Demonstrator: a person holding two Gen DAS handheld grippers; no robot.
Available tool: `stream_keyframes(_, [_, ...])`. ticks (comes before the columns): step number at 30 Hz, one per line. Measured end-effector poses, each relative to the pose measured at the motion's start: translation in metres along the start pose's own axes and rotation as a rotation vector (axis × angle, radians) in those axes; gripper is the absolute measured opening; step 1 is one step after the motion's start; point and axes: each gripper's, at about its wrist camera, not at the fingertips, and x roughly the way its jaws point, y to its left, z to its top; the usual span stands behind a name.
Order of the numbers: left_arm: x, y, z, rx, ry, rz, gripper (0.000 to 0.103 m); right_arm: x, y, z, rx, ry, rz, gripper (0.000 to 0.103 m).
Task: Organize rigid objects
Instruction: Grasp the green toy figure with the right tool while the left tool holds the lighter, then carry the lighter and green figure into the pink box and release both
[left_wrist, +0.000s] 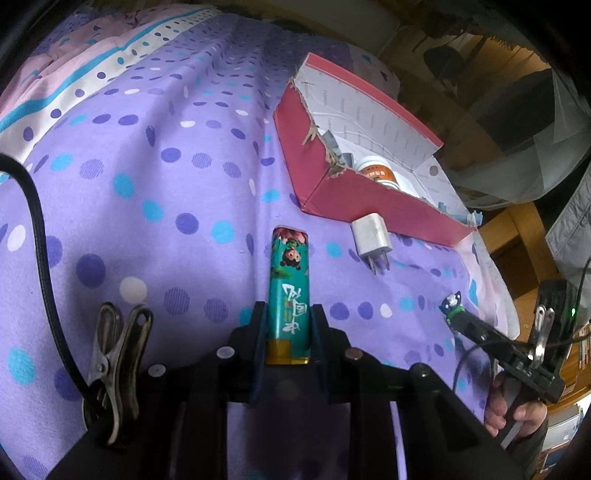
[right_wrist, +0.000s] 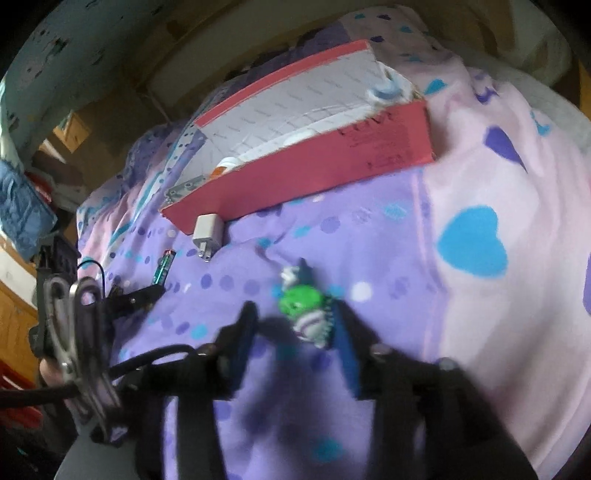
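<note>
Left tool (left_wrist: 287, 314) clamped tight on teal lighter (left_wrist: 290, 291). Right tool (right_wrist: 295, 325) jaws apart, little green figurine (right_wrist: 304, 306) sitting between, hugging right-side pad, on the bed.

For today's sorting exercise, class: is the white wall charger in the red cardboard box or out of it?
Out. The white wall charger lies on the purple dotted bedsheet, against the red cardboard box's outer wall, prongs pointing away from it.
</note>
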Motion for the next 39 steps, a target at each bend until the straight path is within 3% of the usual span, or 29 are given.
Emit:
stream_keyframes(3, [0.0,0.0,0.0,-0.001,0.0,-0.001,0.023,0.013,0.011,0.008,-0.043,0.014,-0.063,0.052])
stream_keyframes(4, [0.0,0.0,0.0,0.0,-0.001,-0.002,0.023,0.017,0.01,0.01,-0.041,0.02,-0.077,0.046])
stream_keyframes(5, [-0.001,-0.001,-0.001,0.002,-0.002,-0.001,0.023,0.02,0.009,0.01,-0.038,0.021,-0.092,0.034])
stream_keyframes(8, [-0.005,-0.004,-0.003,0.009,-0.022,0.0,0.023,0.015,-0.003,0.008,0.009,0.003,-0.059,0.026])
stream_keyframes(13, [-0.05,-0.011,0.002,0.024,-0.172,-0.022,0.023,-0.02,-0.02,0.001,0.082,-0.087,-0.002,0.026])
stream_keyframes(18, [-0.08,-0.04,0.028,0.096,-0.249,0.014,0.023,-0.06,-0.015,0.026,0.017,-0.178,-0.076,0.026])
stream_keyframes(24, [-0.063,-0.071,0.064,0.161,-0.253,0.042,0.023,-0.078,-0.008,0.079,-0.109,-0.244,-0.183,0.027])
stream_keyframes(29, [-0.013,-0.079,0.078,0.19,-0.162,0.139,0.023,-0.049,-0.002,0.109,-0.177,-0.194,-0.294,0.027])
stream_keyframes(31, [0.01,-0.076,0.078,0.213,-0.106,0.187,0.023,-0.035,-0.007,0.112,-0.182,-0.155,-0.294,0.027])
stream_keyframes(35, [0.024,-0.073,0.078,0.226,-0.086,0.188,0.023,0.0,-0.019,0.115,-0.172,-0.052,-0.295,0.027])
stream_keyframes(39, [0.025,-0.066,0.08,0.202,-0.099,0.13,0.029,0.025,-0.033,0.12,-0.132,0.016,-0.323,0.026])
